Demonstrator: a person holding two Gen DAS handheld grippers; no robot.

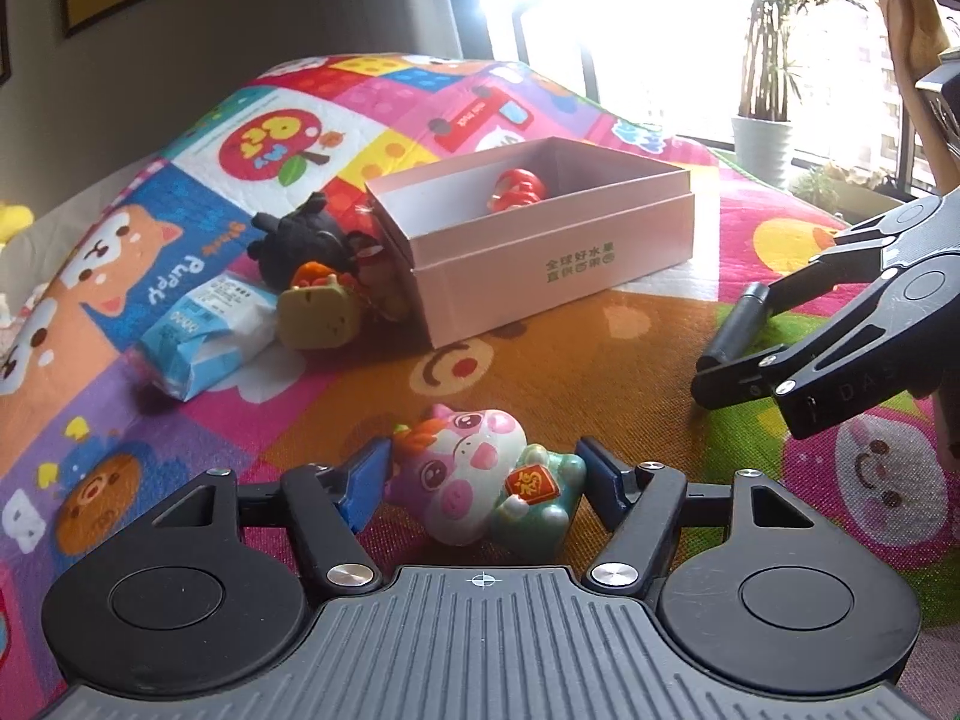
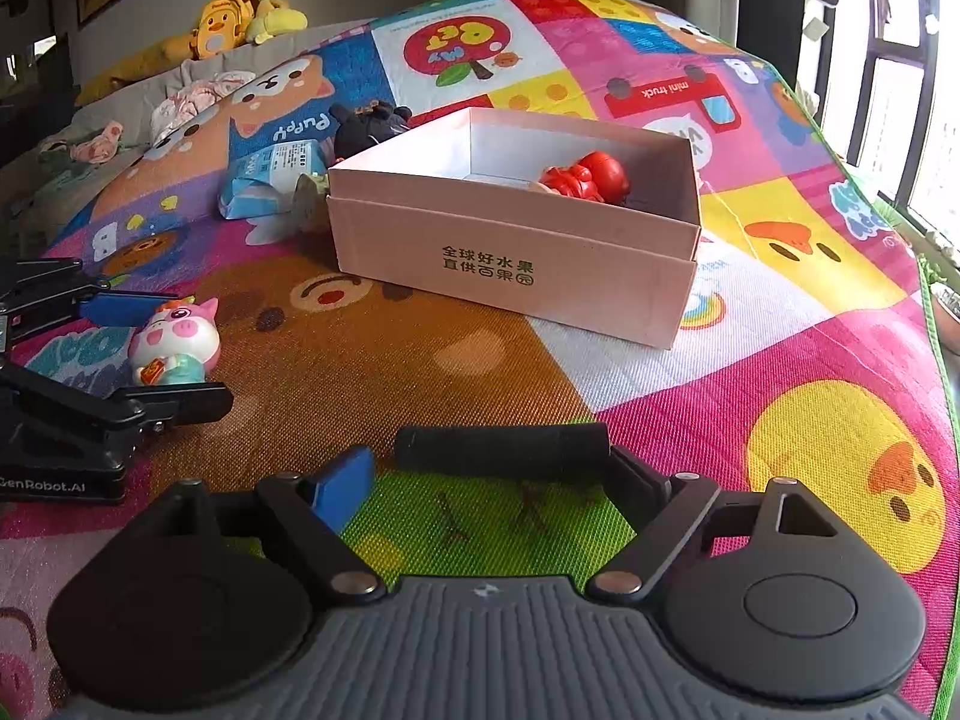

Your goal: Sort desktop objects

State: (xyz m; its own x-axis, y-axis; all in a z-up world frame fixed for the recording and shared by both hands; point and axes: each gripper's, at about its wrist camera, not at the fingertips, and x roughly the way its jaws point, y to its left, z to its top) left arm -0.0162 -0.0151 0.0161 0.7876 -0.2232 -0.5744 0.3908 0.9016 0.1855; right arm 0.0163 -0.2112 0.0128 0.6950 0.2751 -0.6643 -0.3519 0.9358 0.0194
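Pig figurine (image 1: 480,474) — lying on its side on the play mat (image 1: 540,348), bracketed by the blue pads of the left tongs (image 1: 480,471), which are closed against both flanks. A black cylinder (image 2: 501,447) is spanned crosswise by the right tongs (image 2: 492,474), contact at the left pad unclear. Beyond, the pink box (image 2: 516,276) is seen holding a red toy (image 2: 585,177); a black plush (image 1: 306,240) and blue packet (image 1: 210,330) are beside it.
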